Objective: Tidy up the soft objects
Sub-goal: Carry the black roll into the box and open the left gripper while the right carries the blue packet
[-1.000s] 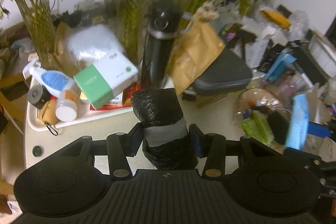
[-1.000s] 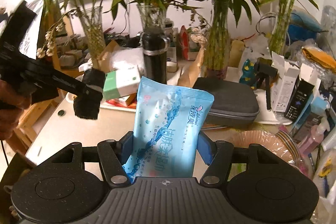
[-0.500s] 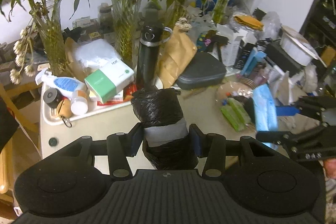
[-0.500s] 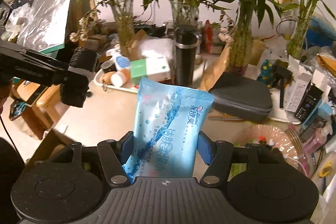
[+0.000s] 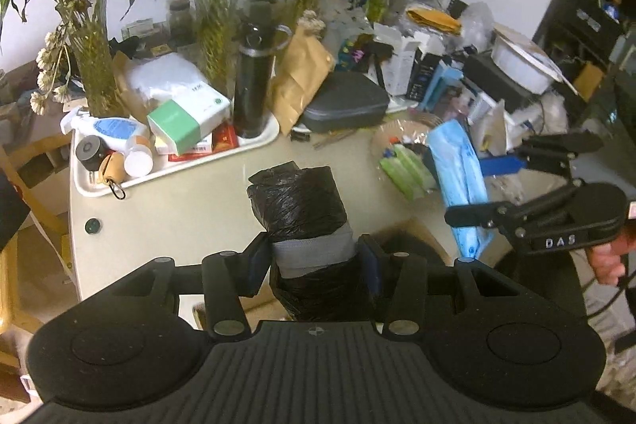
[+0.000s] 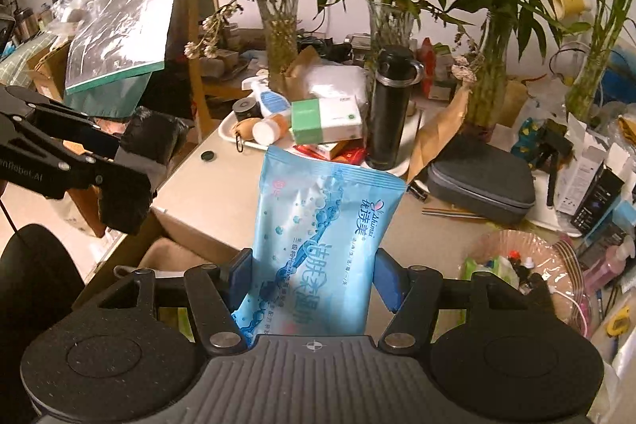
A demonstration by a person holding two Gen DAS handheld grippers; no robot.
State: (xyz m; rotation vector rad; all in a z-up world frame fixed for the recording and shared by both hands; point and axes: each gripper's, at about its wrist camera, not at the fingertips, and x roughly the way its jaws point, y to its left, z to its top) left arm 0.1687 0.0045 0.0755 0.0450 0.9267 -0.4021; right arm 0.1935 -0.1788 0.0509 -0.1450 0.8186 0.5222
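Observation:
My left gripper [image 5: 314, 259] is shut on a roll of black plastic bags [image 5: 298, 201] with a grey band, held upright above the table's near edge. In the right wrist view that same bag roll [image 6: 153, 138] shows at the left, clamped in the left gripper [image 6: 131, 161]. My right gripper [image 6: 314, 275] is shut on a light blue pack of wet wipes [image 6: 322, 225], standing up between its blue pads. The left wrist view shows the wipes pack [image 5: 461, 177] hanging in the right gripper [image 5: 477, 185] at the right. An open cardboard box [image 5: 405, 237] lies below the table edge.
A white tray [image 5: 254, 146] holds a black flask [image 5: 254, 74], a green-and-white box [image 5: 187, 116] and bottles. A grey zip case [image 5: 346, 102], a brown paper bag [image 5: 302, 74], vases of bamboo [image 6: 493, 66] and heaped clutter [image 5: 477, 66] crowd the table's back and right.
Both grippers have drawn back and risen from the table with their loads still held. The table edge and the cardboard box beneath have come into view.

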